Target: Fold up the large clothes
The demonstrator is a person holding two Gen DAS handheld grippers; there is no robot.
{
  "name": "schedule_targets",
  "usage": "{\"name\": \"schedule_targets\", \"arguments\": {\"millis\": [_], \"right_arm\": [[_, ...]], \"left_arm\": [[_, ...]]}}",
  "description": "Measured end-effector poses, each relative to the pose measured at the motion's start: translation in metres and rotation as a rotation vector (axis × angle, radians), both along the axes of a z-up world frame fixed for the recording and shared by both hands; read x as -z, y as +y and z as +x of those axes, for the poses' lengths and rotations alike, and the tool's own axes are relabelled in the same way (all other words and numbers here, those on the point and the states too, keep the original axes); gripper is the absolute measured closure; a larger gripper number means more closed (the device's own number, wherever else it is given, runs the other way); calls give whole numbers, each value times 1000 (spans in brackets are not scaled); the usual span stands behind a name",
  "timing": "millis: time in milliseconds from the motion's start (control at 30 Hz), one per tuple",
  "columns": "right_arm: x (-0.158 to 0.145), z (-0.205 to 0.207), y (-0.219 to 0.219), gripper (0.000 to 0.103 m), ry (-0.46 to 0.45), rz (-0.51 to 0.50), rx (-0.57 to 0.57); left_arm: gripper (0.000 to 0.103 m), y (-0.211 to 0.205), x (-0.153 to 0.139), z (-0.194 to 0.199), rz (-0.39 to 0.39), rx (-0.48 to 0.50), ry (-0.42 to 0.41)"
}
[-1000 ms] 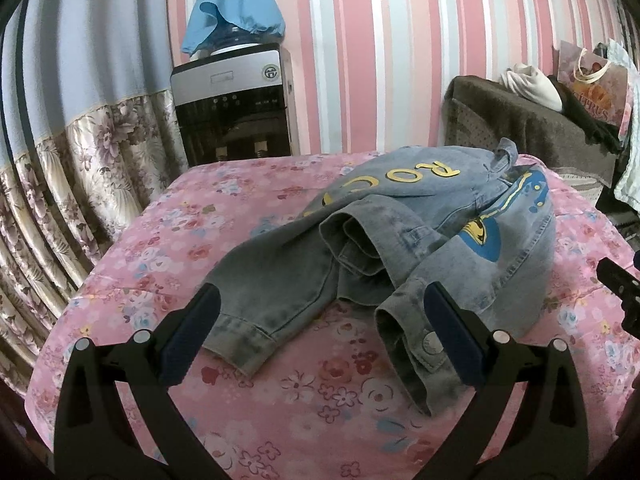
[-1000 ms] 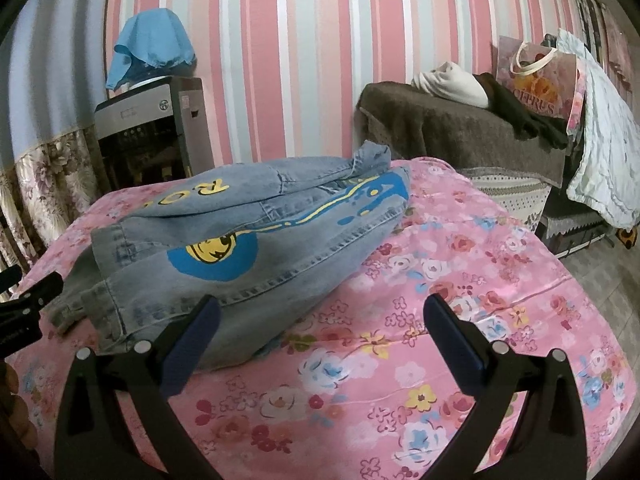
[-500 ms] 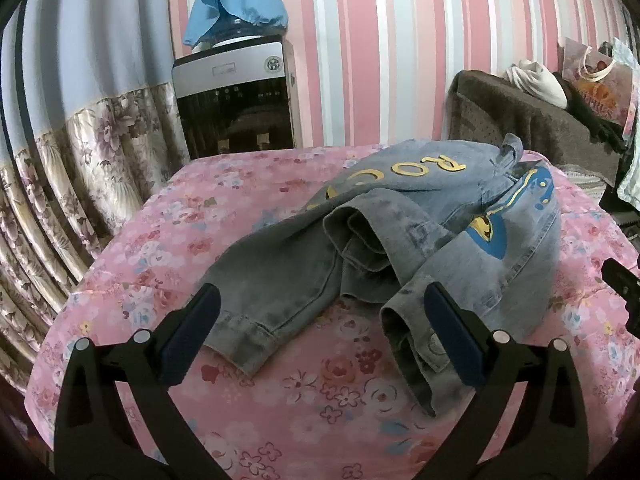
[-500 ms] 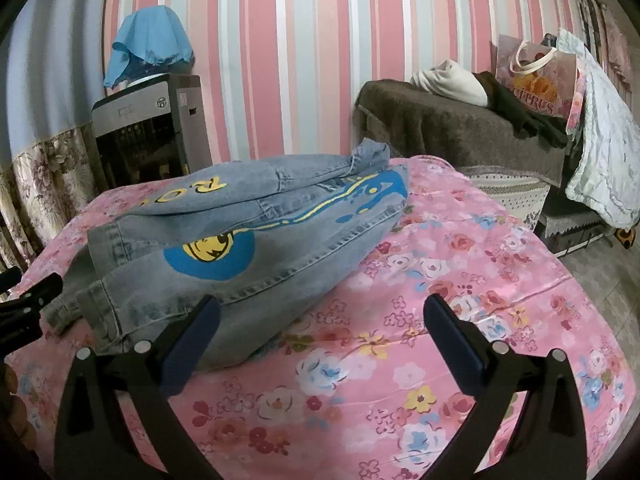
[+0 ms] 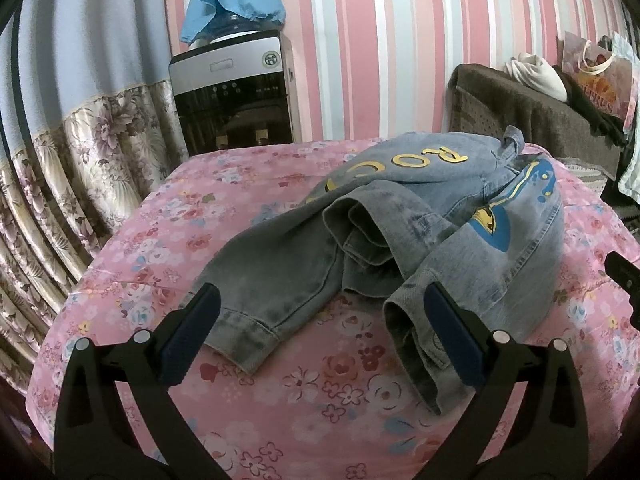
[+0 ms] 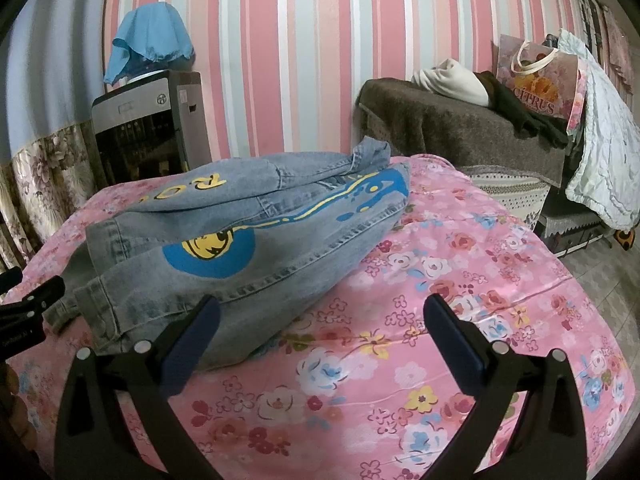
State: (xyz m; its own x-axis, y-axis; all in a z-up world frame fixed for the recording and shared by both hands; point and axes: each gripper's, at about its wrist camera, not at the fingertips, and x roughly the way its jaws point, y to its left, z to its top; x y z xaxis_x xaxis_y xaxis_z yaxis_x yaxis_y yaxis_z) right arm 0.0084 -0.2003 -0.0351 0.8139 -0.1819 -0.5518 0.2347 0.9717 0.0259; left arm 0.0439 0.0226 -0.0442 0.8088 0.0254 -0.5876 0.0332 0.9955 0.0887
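Both views have risen and pulled back slightly from the jacket [image 5: 420,240], which lies crumpled toward the bed's [image 5: 240,184] far right corner, untouched. The left gripper [image 5: 320,332] and right gripper [image 6: 320,332] gape wide, empty, so folding seems not yet begun.

Denim jacket [image 6: 248,236]: yellow letters, "ROC" readable in left wrist view, upside down; only "RO" shows in right wrist view. Gift bag [image 6: 538,80] at 2 o'clock: "CITRUS" in red. Water dispenser [image 5: 236,92] at 11 o'clock: round logo badge, text too small to read.
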Motion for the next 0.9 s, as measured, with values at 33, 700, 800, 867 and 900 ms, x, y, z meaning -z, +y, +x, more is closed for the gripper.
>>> {"name": "schedule_targets", "arguments": {"millis": [33, 700, 800, 867, 900], "right_arm": [[1, 0, 0, 1, 1, -1, -3], [-1, 5, -1, 1, 22, -17, -6], [-2, 6, -4, 1, 17, -16, -10], [-3, 9, -4, 1, 7, -16, -12], [-4, 11, -7, 1, 2, -16, -19]], "left_arm": [[3, 0, 0, 0, 1, 1, 1], [3, 2, -2, 5, -12, 16, 12], [3, 6, -3, 8, -26, -3, -4], [3, 10, -6, 9, -53, 3, -27], [3, 13, -9, 11, -69, 2, -35]]}}
